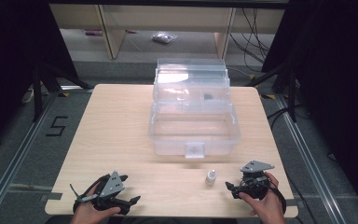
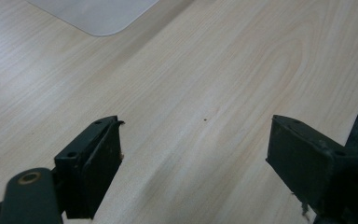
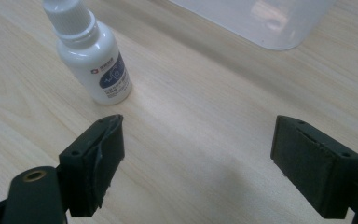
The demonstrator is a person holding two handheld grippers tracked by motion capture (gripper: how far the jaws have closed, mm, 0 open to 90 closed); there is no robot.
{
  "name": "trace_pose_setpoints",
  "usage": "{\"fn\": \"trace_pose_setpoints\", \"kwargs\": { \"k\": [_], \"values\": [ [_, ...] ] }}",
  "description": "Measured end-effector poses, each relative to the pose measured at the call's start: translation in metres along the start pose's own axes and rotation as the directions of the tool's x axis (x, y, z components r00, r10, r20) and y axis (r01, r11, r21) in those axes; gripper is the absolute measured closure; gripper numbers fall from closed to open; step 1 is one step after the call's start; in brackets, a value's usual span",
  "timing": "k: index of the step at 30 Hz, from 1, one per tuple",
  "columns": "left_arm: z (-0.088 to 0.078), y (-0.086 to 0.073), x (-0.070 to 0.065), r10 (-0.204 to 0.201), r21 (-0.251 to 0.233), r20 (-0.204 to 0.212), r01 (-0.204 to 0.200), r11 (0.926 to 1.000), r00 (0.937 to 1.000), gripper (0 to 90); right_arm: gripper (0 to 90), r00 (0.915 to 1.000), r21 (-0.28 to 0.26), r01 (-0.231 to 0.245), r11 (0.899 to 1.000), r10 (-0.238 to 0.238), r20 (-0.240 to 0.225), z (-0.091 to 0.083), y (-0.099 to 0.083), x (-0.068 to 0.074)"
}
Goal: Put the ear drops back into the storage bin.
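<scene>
— Pale wood runs under everything: the table [image 1: 121, 135] is bare near the person's edge, where both hands rest. What sits closest?

— The left gripper [image 1: 121, 198] lies low at the near left corner, held in the person's left hand [image 1: 87, 211]. Its own view shows the jaws standing wide apart with only bare wood between them, so it is released and grips nothing.

— And on the other side?

— The right gripper [image 1: 230, 187] is at the near right, in the right hand [image 1: 265, 204], pointing left. Its jaws are spread wide too, nothing between the pads.

— Where is the bottle?

— A small white bottle [image 1: 210, 177] stands upright on the table just beside the right gripper's tips, a little to their left in the high view. In the right gripper view the bottle [image 3: 93, 56] is ahead of the left jaw and off to that side, close but not touching, outside the gap. It has a white ribbed cap and a dark label.

— Farther out?

— A clear plastic box [image 1: 193, 133] sits at the middle of the table, beyond the bottle and apart from it, with a latch tab on its near wall. Its lid [image 1: 191, 77] stands raised at the back. The near compartment looks empty; a small dark thing [image 1: 208, 97] shows farther back, though I cannot tell what it is or whether it lies inside.
</scene>
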State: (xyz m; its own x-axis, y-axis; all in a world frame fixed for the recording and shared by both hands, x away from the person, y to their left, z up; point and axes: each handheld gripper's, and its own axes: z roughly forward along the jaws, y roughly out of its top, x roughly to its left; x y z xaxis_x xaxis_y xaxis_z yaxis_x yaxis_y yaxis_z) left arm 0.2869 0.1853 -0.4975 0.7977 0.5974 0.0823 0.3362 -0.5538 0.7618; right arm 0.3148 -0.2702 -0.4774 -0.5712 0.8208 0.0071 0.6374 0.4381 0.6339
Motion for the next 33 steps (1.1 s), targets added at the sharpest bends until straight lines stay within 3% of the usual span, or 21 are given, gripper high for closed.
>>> {"fn": "trace_pose_setpoints", "kwargs": {
  "k": [9, 10, 12, 13, 14, 16, 17, 18, 20, 21, 23, 30, 33],
  "values": [
    [0.000, 0.000, 0.000, 0.000, 0.004, -0.002, 0.000, 1.0000, 1.0000, 17.2, 19.6, 0.9999, 0.024, 0.011, 1.000, -0.011, -0.002, 0.000, 0.001, 0.000],
    [0.001, -0.001, -0.001, -0.018, 0.003, -0.001, 0.018, 0.9998, 0.9998, 17.2, 19.6, 1.0000, 0.030, 0.009, 1.000, -0.009, -0.002, -0.001, 0.002, 0.000],
    [0.000, 0.000, 0.000, -0.004, 0.001, -0.003, 0.004, 1.0000, 1.0000, 17.2, 19.8, 0.9991, 0.022, 0.042, 0.999, -0.041, -0.011, -0.001, 0.002, -0.001],
    [0.000, 0.000, 0.000, -0.004, 0.001, -0.003, 0.004, 1.0000, 1.0000, 17.2, 19.8, 0.9991, 0.022, 0.042, 0.999, -0.041, -0.011, -0.001, 0.002, -0.001],
    [0.000, 0.000, 0.000, -0.006, -0.002, -0.004, 0.006, 1.0000, 1.0000, 17.2, 19.9, 1.0000, 0.032, 0.003, 0.999, -0.003, -0.007, -0.002, 0.002, 0.002],
    [0.000, 0.000, 0.000, -0.005, 0.004, -0.006, 0.005, 1.0000, 1.0000, 17.2, 20.5, 0.9986, 0.032, 0.051, 0.998, -0.050, -0.014, -0.002, 0.003, -0.001],
    [0.000, 0.000, 0.000, -0.005, 0.004, -0.006, 0.005, 1.0000, 1.0000, 17.2, 20.5, 0.9997, 0.053, -0.010, 0.999, 0.012, -0.020, -0.003, 0.003, 0.004],
    [0.000, 0.000, 0.000, -0.006, 0.006, -0.003, 0.006, 1.0000, 1.0000, 17.2, 20.5, 0.9995, 0.057, 0.019, 0.998, -0.017, -0.028, -0.003, 0.004, 0.003],
    [0.000, 0.000, 0.001, -0.003, 0.012, -0.008, 0.003, 0.9999, 1.0000, 17.2, 19.9, 0.9993, 0.042, 0.034, 0.999, -0.033, -0.017, -0.002, 0.004, 0.003],
    [0.000, 0.000, 0.001, -0.006, 0.013, -0.003, 0.006, 0.9999, 1.0000, 17.2, 19.4, 0.9993, 0.067, 0.010, 0.998, -0.007, -0.037, -0.003, 0.005, 0.007],
    [0.000, 0.000, 0.001, 0.001, 0.019, -0.012, -0.001, 0.9998, 0.9999, 17.2, 19.7, 0.9978, 0.082, 0.056, 0.995, -0.053, -0.041, -0.004, 0.007, 0.006],
    [0.000, 0.000, 0.001, -0.007, 0.017, -0.010, 0.007, 0.9998, 0.9999, 17.2, 20.0, 0.9930, 0.123, 0.107, 0.987, -0.100, -0.063, -0.006, 0.014, 0.013],
    [0.000, 0.000, 0.001, -0.006, 0.017, -0.010, 0.006, 0.9998, 0.9999, 17.2, 20.6, 0.9872, 0.131, 0.151, 0.980, -0.143, -0.070, -0.004, 0.017, 0.015]
  ]
}}
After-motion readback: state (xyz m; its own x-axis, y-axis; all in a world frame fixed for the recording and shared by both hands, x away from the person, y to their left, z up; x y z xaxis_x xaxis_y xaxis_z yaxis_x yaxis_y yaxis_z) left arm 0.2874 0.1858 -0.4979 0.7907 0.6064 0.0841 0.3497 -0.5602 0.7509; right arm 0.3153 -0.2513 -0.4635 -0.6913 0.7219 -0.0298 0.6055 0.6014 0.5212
